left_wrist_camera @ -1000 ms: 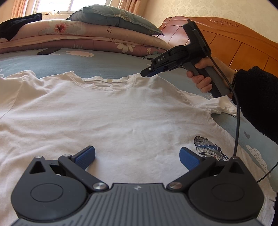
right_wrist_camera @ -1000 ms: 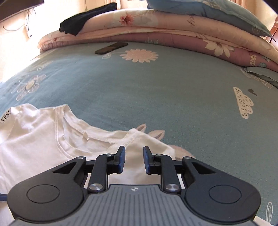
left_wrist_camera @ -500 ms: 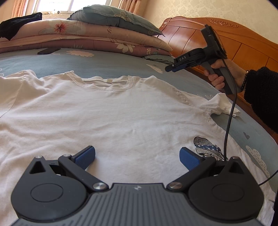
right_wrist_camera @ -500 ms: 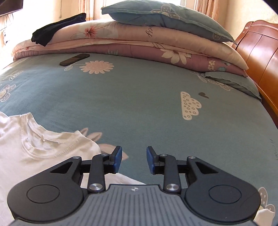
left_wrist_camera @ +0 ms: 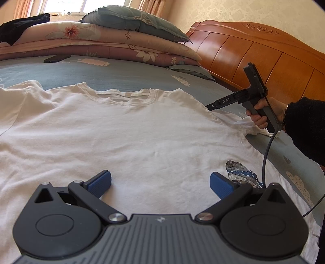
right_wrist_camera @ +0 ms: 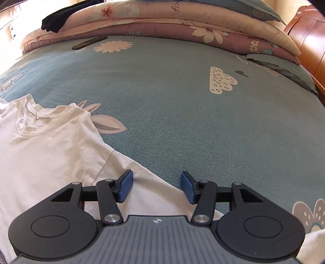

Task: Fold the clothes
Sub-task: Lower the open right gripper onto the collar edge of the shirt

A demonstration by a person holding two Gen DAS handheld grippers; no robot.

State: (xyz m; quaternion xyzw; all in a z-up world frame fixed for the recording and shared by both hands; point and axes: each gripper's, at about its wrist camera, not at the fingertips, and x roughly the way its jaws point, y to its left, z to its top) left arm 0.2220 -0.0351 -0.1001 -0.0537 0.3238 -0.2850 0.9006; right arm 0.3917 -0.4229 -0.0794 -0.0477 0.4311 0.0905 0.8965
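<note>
Both grippers' fingers (right_wrist_camera: 127, 185) spread, gripping nothing (sleeve edge (right_wrist_camera: 154, 178) between right ones).

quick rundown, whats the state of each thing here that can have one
white t-shirt: spread flat on the bed, not yet folded, right sleeve bunched
left gripper: open, over the shirt, nothing between the jaws
right gripper: jaws have just been opening, now open over the sleeve edge, gripping nothing
quilts: folded, stacked
pillow: lying on top of the quilts
black garment: draped over the stack
</note>
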